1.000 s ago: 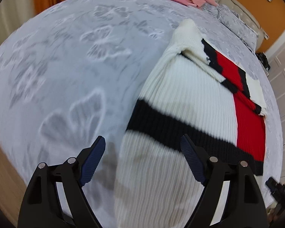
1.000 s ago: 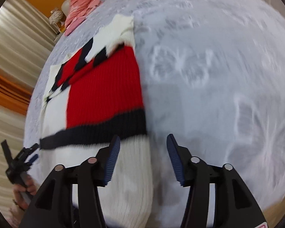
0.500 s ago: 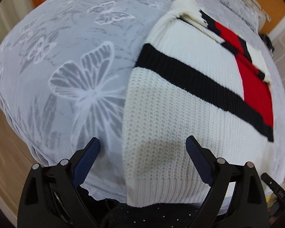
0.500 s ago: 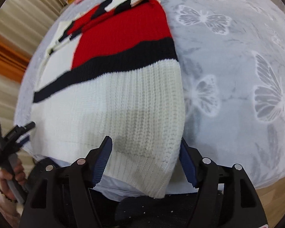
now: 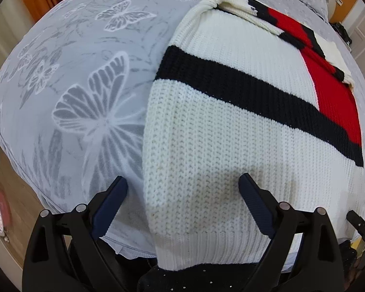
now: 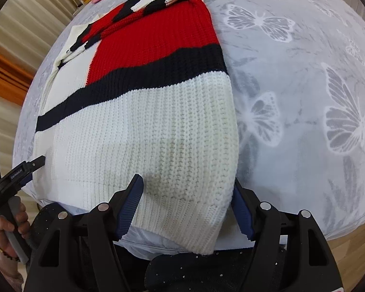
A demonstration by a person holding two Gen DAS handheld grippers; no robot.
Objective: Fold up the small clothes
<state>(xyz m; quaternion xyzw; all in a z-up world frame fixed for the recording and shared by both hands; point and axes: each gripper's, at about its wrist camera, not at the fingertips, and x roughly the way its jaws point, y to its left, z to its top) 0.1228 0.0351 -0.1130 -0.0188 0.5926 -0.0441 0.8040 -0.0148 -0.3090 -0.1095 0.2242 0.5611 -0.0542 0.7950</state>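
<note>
A white knit sweater [image 5: 221, 126] with a black stripe and red panel lies flat on the bed [image 5: 85, 73], its hem at the near edge. The left gripper [image 5: 182, 202] stands wide apart over one hem corner, having just narrowed slightly. The right gripper [image 6: 187, 206] straddles the other corner, its jaws just closing in, not yet pinching.

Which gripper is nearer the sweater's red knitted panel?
Right. The right gripper straddles the hem corner below the red knitted panel; the left gripper straddles the far white corner. Both jaws have just been closing around hem.
</note>
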